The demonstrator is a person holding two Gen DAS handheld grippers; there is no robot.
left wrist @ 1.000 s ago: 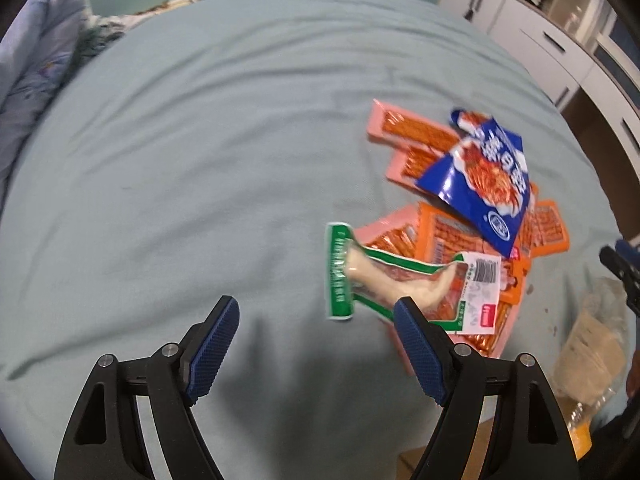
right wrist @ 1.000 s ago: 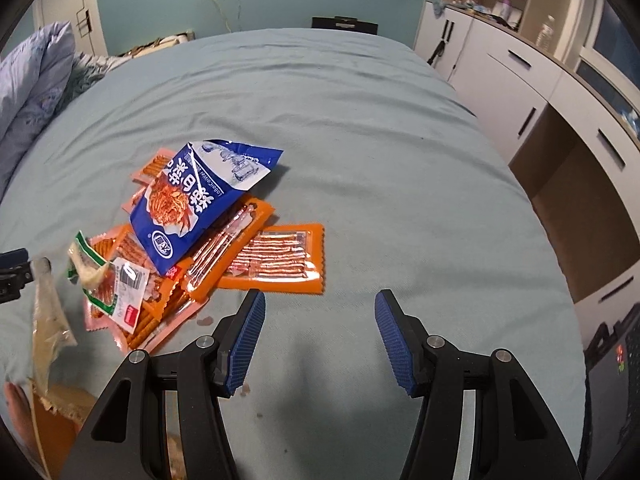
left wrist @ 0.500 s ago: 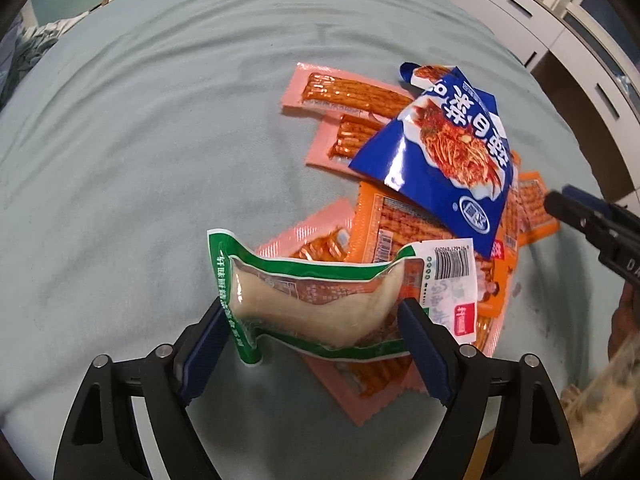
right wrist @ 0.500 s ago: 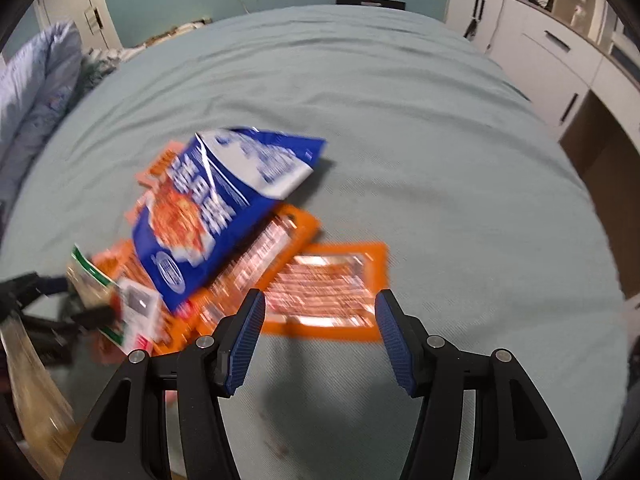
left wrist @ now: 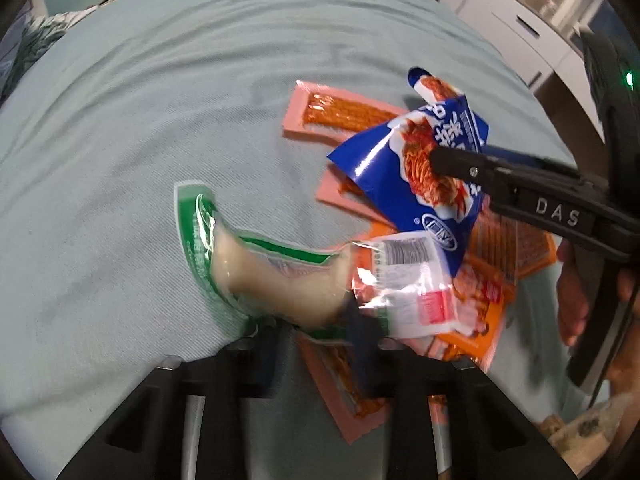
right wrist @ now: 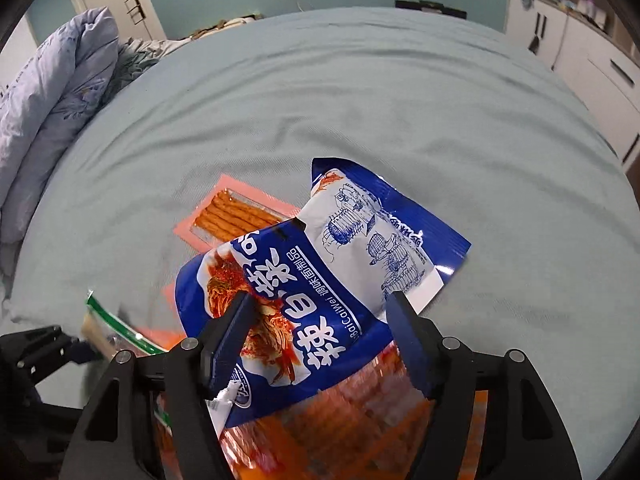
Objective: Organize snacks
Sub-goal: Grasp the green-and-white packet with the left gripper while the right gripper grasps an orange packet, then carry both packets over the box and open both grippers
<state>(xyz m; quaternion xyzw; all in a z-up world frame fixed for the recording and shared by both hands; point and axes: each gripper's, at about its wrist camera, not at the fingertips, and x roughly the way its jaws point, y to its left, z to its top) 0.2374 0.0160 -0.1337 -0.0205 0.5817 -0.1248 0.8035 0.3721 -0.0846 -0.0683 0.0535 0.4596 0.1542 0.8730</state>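
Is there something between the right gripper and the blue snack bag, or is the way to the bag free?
Nothing visible blocks it. The blue snack bag lies on top of the pile, and the right gripper already straddles it. Its jaws are opening, with the bag between them. The orange packets lie under the bag, not in front of it.

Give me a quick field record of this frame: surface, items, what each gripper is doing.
surface: grey-green bedsheet
pile: orange and pink stick-snack packs
blue bag: on top of the pile, partly crumpled
green-edged pack: at the pile's left edge
left gripper: closing, fingers on either side of green-edged pack
right gripper: opening, fingers straddle blue bag, no grip yet
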